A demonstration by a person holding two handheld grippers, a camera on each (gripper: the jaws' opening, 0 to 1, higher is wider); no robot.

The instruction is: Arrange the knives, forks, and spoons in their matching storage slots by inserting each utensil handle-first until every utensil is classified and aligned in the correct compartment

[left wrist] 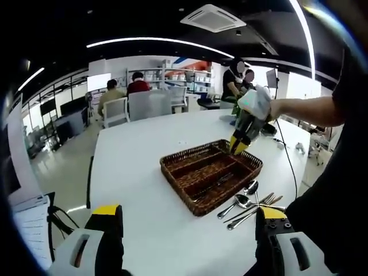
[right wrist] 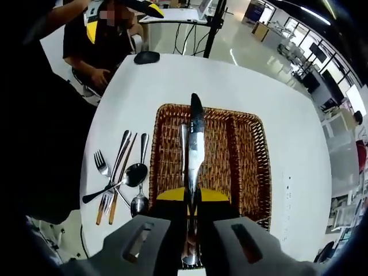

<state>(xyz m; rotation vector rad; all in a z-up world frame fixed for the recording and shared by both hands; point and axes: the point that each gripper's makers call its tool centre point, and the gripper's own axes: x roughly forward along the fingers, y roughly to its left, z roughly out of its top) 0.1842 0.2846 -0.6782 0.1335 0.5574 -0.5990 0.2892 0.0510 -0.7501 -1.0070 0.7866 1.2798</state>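
A brown wicker basket with long compartments lies on the white table. My right gripper hovers over the basket's far end, shut on a knife held by its blade, black handle pointing away over the basket's left side. Another piece of cutlery lies in the basket beside it. Loose on the table next to the basket are a fork, spoons and other pieces. My left gripper stands open, nearer than the basket, holding nothing.
A black mouse lies on the table beyond the basket, near a seated person. A cable runs across the table's right side. Chairs and more people are at the far end of the room.
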